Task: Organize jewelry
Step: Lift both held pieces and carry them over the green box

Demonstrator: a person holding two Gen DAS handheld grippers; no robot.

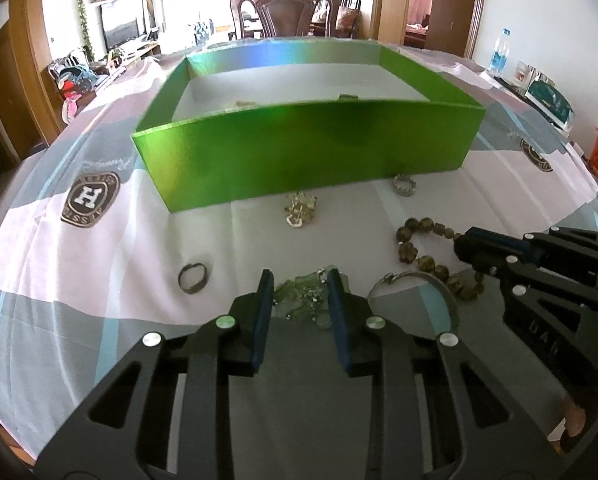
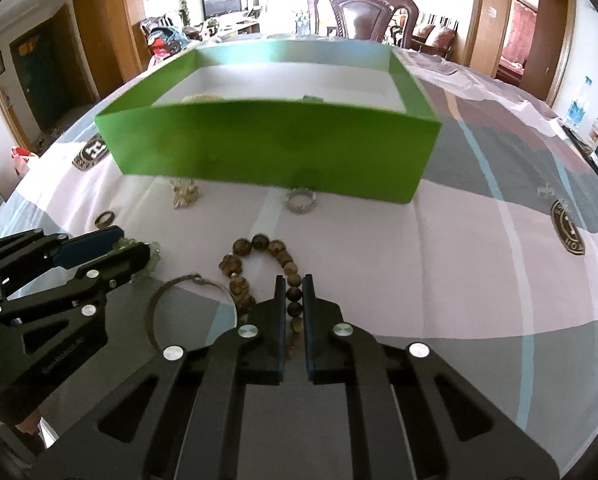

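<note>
Fingers of right gripper [image 2: 290, 280] closed on the strand of a brown wooden bead bracelet [image 2: 259, 264], beads pinched between the blue pads at the near end of the loop; rest of the loop lying flat on the cloth ahead of the tips. Fingers of left gripper [image 1: 300, 278] set narrowly apart on either side of a pale green crystal piece [image 1: 305, 300], tips at its edges; firm pressure on it cannot be told. Both grippers angled down toward the table, side by side, left one visible at the left edge of the right wrist view with the green piece between its tips.

Thin silver bangle [image 2: 167, 304] flat on the cloth between the two grippers, touching or just beside the bead loop. Dark ring [image 1: 193, 276] to the left of the left gripper, apart from the green piece. Pale gold ornament [image 1: 299, 210] and silver crown-shaped ring [image 2: 300, 200] farther off, both just in front of the near wall of an open green box [image 1: 299, 152]. Box floor white; two small items inside, showing just above the near wall, too hidden to identify. Tablecloth [image 1: 99, 264] in pink, grey and white blocks with pale blue lines and round crests. Carved wooden chair [image 1: 287, 12] beyond the box.
</note>
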